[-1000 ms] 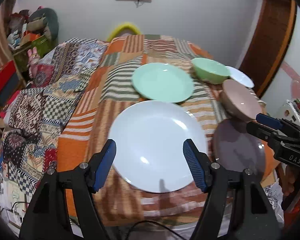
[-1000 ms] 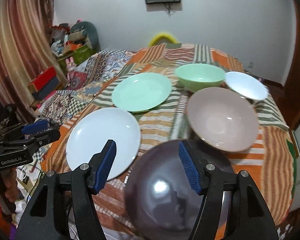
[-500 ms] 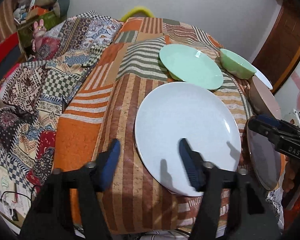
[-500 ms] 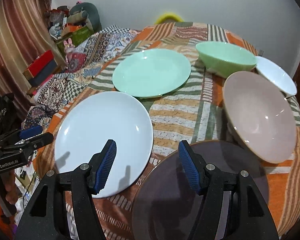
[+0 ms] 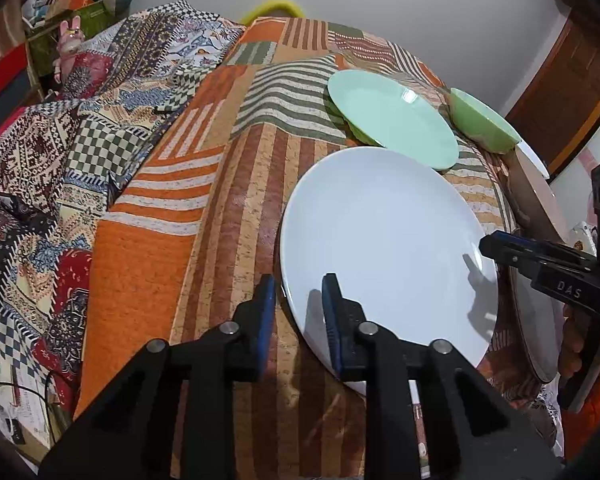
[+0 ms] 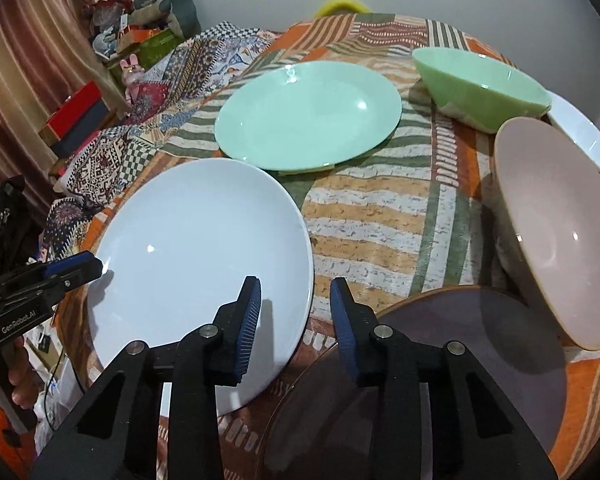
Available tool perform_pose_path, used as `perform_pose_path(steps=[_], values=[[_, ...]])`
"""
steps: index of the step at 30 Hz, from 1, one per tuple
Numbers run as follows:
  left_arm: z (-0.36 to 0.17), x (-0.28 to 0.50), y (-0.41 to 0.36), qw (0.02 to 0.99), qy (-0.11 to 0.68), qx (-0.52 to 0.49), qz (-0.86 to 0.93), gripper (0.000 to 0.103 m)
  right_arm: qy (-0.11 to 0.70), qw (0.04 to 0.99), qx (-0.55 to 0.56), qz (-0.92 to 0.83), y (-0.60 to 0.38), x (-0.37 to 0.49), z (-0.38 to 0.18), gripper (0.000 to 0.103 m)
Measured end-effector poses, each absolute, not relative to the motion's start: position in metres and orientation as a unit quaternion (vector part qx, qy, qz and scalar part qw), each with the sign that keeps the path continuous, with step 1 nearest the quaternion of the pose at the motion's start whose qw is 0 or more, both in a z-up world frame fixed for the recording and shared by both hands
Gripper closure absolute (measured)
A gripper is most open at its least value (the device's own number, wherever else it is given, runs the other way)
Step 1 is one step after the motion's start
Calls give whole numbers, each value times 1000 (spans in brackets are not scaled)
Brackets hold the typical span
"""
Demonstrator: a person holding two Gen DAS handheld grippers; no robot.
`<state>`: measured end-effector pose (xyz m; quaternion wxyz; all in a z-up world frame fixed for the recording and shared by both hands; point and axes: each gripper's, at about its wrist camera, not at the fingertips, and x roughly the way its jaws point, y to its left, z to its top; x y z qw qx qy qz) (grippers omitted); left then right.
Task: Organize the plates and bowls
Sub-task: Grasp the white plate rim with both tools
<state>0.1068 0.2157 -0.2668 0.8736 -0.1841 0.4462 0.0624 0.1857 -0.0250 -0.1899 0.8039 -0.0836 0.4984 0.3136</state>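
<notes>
**Grippers at the edge of the white plate**

The left gripper (image 5: pixel 299 304) sits at the near left rim of the white plate (image 5: pixel 384 236). Its 2 blue pads are close together, with the plate's edge between them. It is hard to tell if they are squeezing the rim or just around it.

The right gripper (image 6: pixel 296 312) is at the other side of the same plate. Its pads are spread apart, with 1 over the white plate and 1 over the striped cloth (image 6: pixel 380 216) beside the dark brown plate (image 6: pixel 440 368).

Farther back lies a green plate (image 6: pixel 308 114). A green bowl (image 6: pixel 480 84) sits to its right. A pink bowl (image 6: pixel 556 232) leans near the dark brown plate. A small white dish (image 6: pixel 584 136) peeks out behind the pink bowl.
</notes>
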Motion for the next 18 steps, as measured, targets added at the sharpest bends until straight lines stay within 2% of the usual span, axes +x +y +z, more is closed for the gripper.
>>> perform_pose_path(steps=[2, 8, 18], values=[[-270, 110, 216, 871, 450, -190, 58, 84, 504, 800, -84, 313, -23, 187, -193, 78], [-276, 113, 220, 865, 453, -206, 55, 86, 521, 788, -70, 322, -22, 194, -201, 84], [-270, 110, 220, 863, 454, -213, 61, 86, 505, 800, -98, 311, -18, 185, -193, 86]])
